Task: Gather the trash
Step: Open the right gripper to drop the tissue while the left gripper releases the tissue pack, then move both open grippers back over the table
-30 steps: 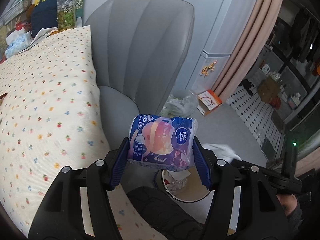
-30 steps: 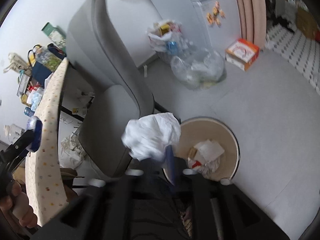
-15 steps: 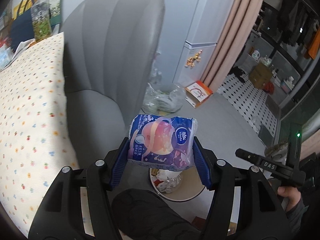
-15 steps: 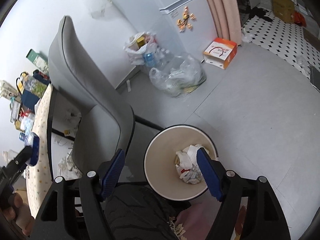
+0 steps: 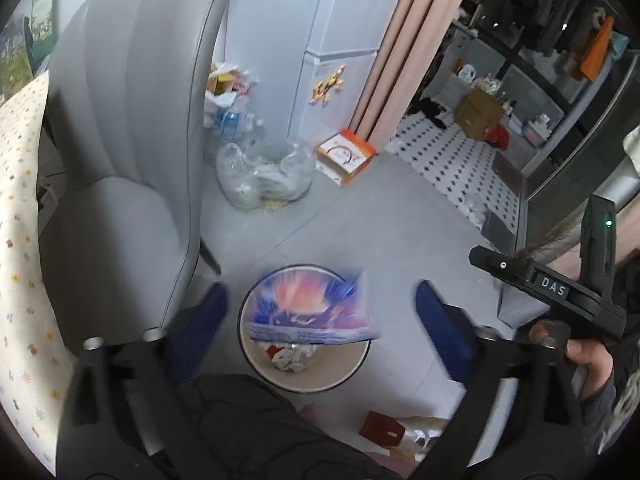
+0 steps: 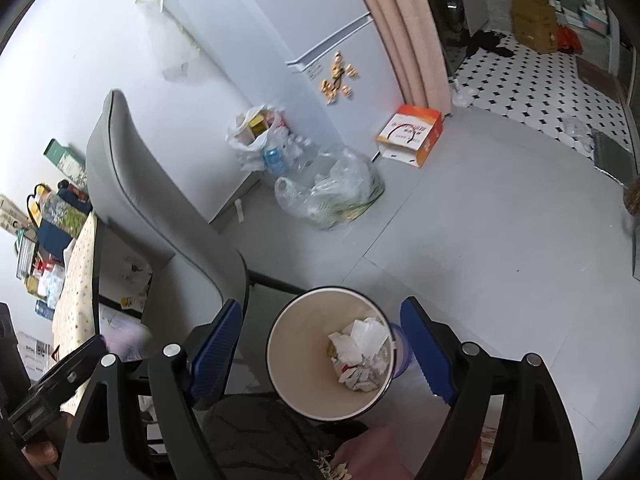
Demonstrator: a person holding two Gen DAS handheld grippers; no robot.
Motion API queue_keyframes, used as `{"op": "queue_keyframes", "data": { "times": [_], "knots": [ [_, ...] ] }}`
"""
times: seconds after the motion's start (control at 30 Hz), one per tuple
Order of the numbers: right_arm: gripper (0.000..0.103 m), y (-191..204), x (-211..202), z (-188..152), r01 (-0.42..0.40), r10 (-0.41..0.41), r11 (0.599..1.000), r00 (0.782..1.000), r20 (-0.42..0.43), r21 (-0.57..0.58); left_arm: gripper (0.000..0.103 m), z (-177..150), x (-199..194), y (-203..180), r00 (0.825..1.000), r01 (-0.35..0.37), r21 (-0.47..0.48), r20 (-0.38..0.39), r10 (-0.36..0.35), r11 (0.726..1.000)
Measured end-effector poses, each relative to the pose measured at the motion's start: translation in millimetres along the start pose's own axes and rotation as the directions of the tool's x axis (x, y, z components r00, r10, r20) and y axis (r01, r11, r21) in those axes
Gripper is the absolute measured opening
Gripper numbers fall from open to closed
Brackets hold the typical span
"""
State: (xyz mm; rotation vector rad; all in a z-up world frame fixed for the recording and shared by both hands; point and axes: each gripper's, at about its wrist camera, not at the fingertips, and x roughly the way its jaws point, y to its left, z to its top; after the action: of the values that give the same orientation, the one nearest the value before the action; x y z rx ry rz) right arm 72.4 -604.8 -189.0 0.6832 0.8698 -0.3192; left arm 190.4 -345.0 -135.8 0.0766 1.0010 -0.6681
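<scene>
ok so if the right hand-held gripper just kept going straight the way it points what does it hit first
Most likely the waste bin: the right hand-held gripper, jaws opening with nothing held between them, aims down into the bin's mouth, so it would meet the crumpled white paper inside. Depth is hard to judge through the fisheye.

**Materials and surfaces**

The tissue pack [image 5: 310,308] is wrapped in glossy printed plastic film. The bin [image 6: 288,356] has a smooth matt cream inside and holds crumpled white paper [image 6: 362,354]. The chair [image 5: 132,128] is covered in smooth grey leather-like upholstery. The tablecloth [image 5: 20,240] is woven cloth with a small flower print. A clear, shiny plastic bag [image 6: 332,192] sits on the matt grey floor [image 6: 500,240] near a cardboard box [image 6: 410,134].
</scene>
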Motion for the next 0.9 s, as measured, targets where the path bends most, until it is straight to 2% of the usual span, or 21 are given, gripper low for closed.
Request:
{"op": "queue_keyframes", "data": {
  "times": [0.17, 0.3, 0.63, 0.9],
  "knots": [
    [0.080, -4, -1, 2, -0.005, 0.005, 1.000, 1.000, -0.003, -0.003, 0.097, 1, -8, 8, 1.000, -0.020, -0.040, 0.017, 0.021, 0.999],
    [0.080, 4, 2, -1, -0.009, 0.009, 1.000, 1.000, -0.018, -0.028, 0.097, 0, -22, 22, 0.996, -0.068, -0.076, 0.055, 0.072, 0.995],
    [0.083, 61, 3, -6, -0.042, 0.038, 0.991, 0.999, -0.028, -0.124, 0.097, -10, -71, 64, 0.980, -0.118, -0.168, 0.138, 0.142, 0.979],
    [0.094, 114, -9, -15, -0.070, 0.071, 0.976, 0.997, -0.001, -0.208, 0.097, -24, -111, 97, 0.965, -0.134, -0.234, 0.188, 0.181, 0.963]
  ]
}}
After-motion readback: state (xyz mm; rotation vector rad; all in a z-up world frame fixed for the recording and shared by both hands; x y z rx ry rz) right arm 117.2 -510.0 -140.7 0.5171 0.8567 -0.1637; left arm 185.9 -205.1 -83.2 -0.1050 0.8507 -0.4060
